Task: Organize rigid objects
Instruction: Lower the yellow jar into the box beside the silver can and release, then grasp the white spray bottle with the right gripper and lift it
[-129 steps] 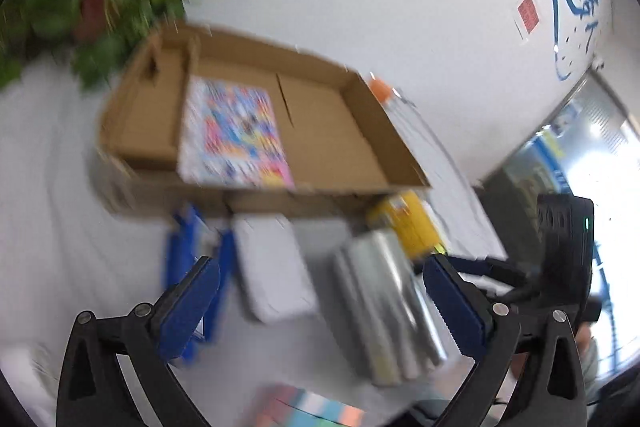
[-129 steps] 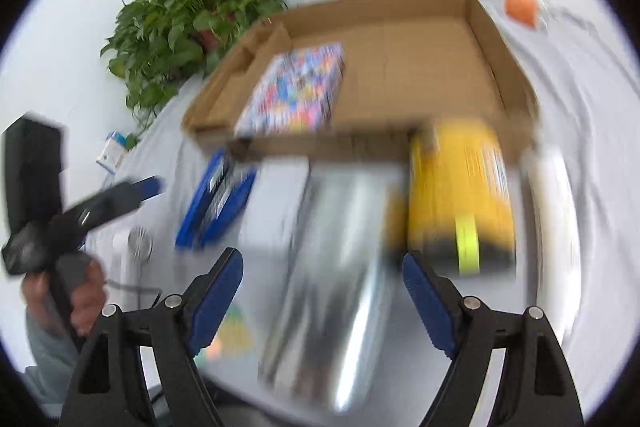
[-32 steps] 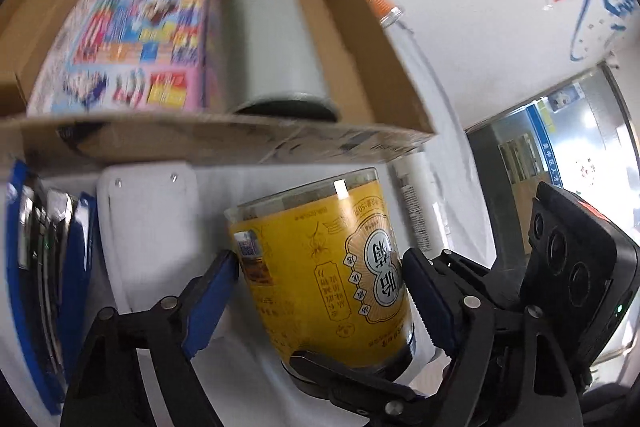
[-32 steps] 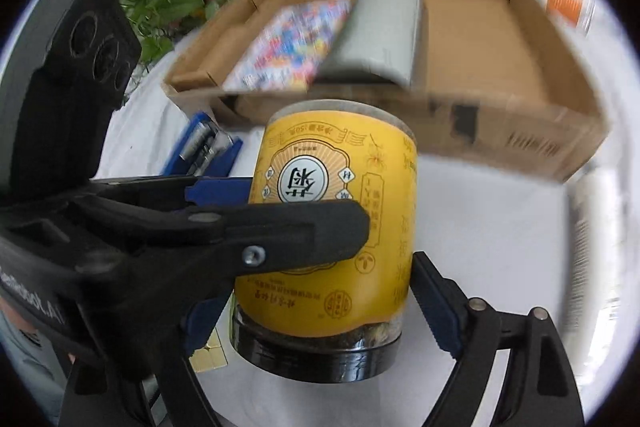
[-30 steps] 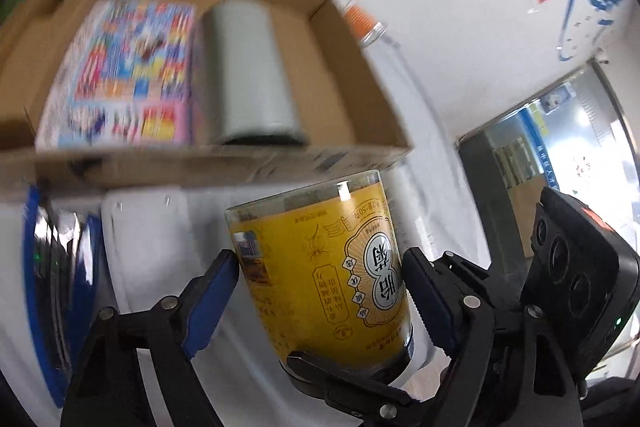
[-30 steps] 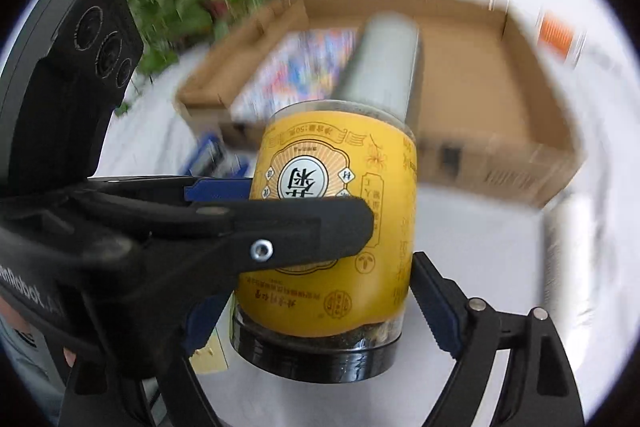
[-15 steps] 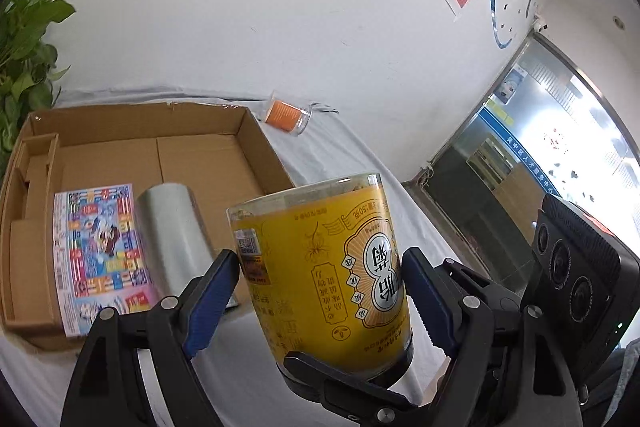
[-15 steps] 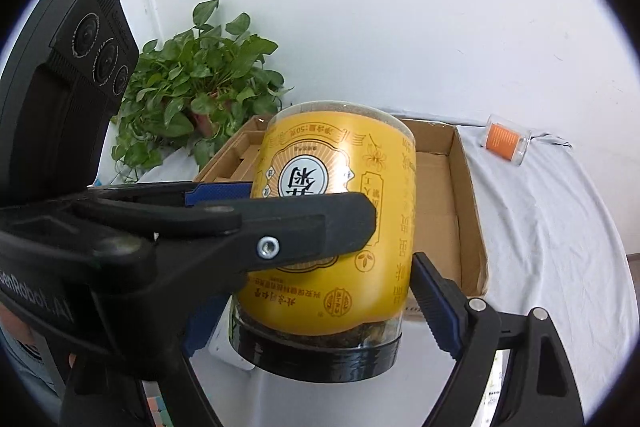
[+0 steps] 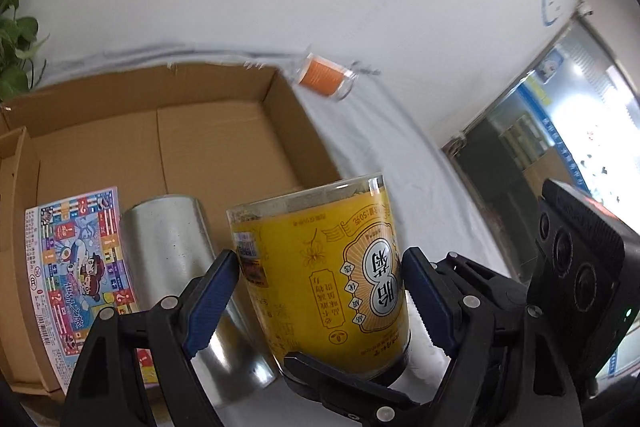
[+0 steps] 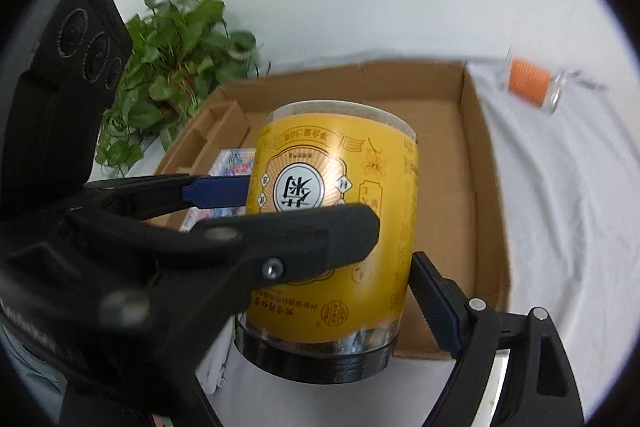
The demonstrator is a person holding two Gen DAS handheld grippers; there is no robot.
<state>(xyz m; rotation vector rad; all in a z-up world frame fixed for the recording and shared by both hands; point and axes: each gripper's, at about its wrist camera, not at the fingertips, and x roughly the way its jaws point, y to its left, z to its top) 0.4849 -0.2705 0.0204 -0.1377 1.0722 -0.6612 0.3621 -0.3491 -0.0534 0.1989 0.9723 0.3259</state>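
At centre frame in both wrist views: the yellow jar (image 9: 320, 267), inverted, black lid downward, airborne. We hold it doubly; the left claw (image 9: 320, 291) is clenched on its flanks and the right claw (image 10: 332, 267) grasps it crosswise, blue pads pressed to the label.

Change noted: a second ago the jar hung low before the front wall of the cardboard box (image 9: 224, 147), near the surface; half a second ago it was raised; it now sits above the box's near right corner, the bare floor showing beyond it. We judge the lift done and the lowering into the box next.

Within the box, lower left of the left view: silver cylinder (image 9: 168, 247) lying on its side, just beside the printed game card (image 9: 80, 259). The free bay lies right of the cylinder.

Outlying: orange-filled clear cup (image 9: 324, 79) on the white-draped surface (image 10: 560, 187), upper right; potted plant (image 10: 176, 55), upper left of the right view.
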